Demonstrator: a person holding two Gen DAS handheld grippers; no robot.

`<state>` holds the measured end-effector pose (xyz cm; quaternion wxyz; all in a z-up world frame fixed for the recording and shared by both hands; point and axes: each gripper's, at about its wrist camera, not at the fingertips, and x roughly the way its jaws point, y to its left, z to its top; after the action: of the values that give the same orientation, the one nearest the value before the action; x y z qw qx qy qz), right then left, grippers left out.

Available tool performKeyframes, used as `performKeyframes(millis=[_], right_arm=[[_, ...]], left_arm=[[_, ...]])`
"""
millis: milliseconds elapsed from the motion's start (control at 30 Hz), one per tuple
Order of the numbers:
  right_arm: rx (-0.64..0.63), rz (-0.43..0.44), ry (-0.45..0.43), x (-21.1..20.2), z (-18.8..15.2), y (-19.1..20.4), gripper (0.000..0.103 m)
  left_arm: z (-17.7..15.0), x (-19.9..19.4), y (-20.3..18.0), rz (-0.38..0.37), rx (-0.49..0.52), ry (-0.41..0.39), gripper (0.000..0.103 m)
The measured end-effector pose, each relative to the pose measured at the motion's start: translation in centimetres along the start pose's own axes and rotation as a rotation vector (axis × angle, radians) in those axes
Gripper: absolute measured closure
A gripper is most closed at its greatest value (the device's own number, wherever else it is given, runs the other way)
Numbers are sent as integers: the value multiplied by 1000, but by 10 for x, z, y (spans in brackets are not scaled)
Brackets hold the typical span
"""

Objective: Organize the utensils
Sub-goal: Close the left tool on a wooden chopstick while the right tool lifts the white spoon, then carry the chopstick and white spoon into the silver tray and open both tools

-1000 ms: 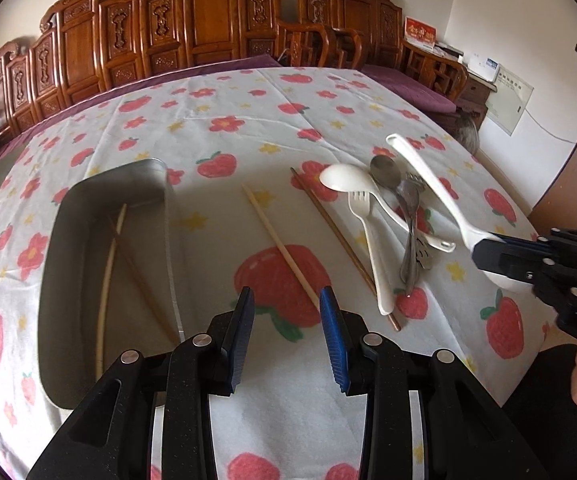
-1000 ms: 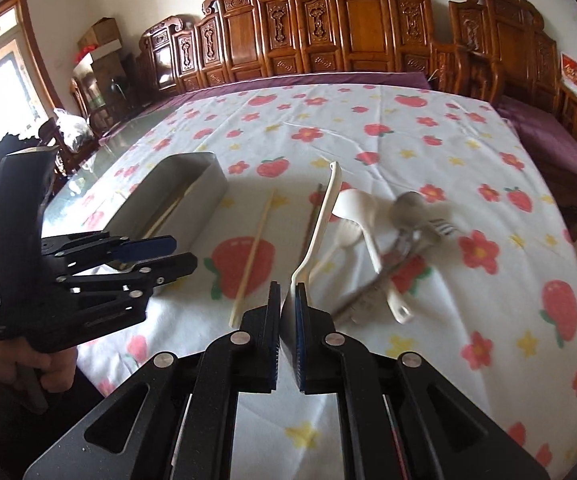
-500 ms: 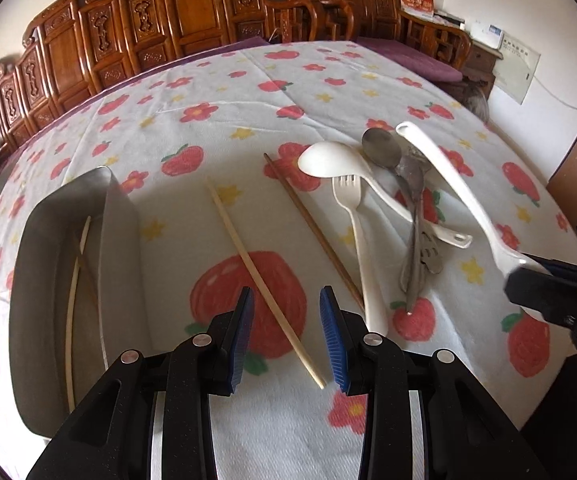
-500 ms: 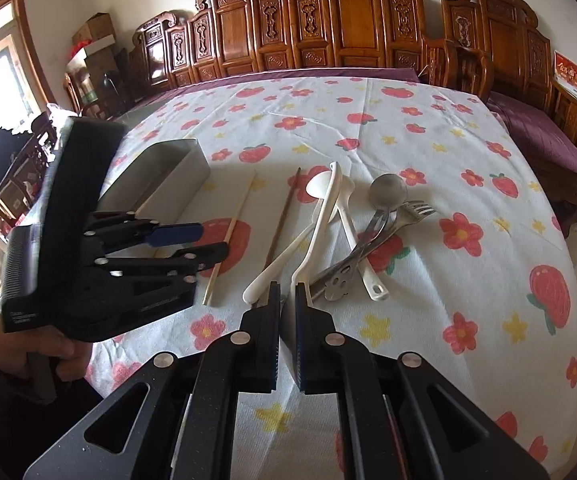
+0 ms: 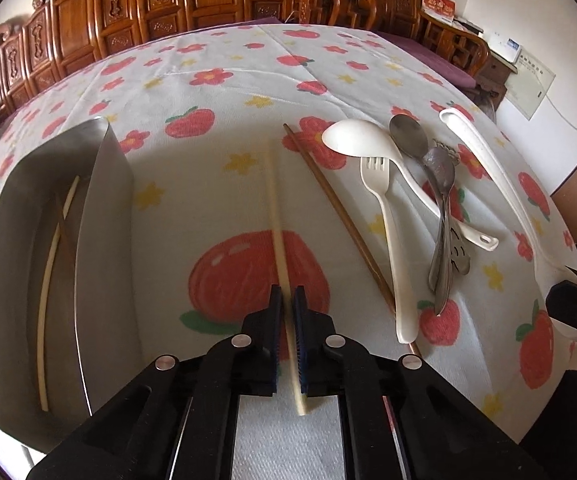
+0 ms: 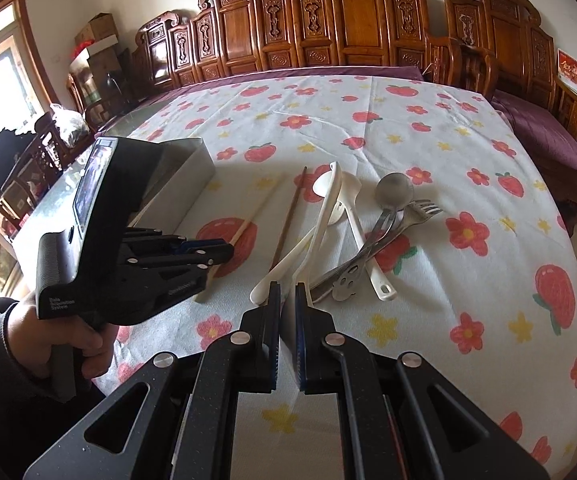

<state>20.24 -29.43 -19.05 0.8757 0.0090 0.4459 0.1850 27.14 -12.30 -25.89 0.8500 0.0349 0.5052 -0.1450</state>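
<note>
Chopstick [image 5: 276, 216], the pale one, is now clamped between the jaws of the left gripper [image 5: 287, 312], which a second ago stood apart above the strawberry cloth [image 5: 216, 80] with nothing between them; the gripper has dropped toward the table and closed near the stick's near end, a short stub showing behind the pads; the stick's blur suggests it is already shifting. Beside it, just to the right and untouched, lies the dark chopstick [image 5: 340, 216]. At the left, the steel tray [image 5: 104, 216] already holds one pale and one dark stick along its floor, so this catch likely begins the third delivery. Further right, the white fork [image 5: 388, 240], white ladle [image 5: 372, 152], metal spoon [image 5: 412, 140] and a metal fork beneath it remain heaped together on the cloth. The right gripper [image 6: 287, 300], unmoved over that second, has its jaws pressed on the handle of the long white spoon [image 6: 324, 216], bowl end out over the pile. Judged from this, sorting is under way but far from done; the lift and carry to the tray come next.
</note>
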Motion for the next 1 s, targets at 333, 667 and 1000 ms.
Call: performKeyframes(millis=[333, 667, 1000], right_arm=[[-14, -5, -4, -2, 0, 6, 95], [-33, 6, -9, -2, 9, 22, 95], [-68, 26, -1, 11, 21, 50, 95]], left_arm=[[-8, -26, 12, -50, -20, -25, 99], [0, -87, 34, -79, -23, -146, 99], [0, -130, 70, -79, -12, -213, 99]])
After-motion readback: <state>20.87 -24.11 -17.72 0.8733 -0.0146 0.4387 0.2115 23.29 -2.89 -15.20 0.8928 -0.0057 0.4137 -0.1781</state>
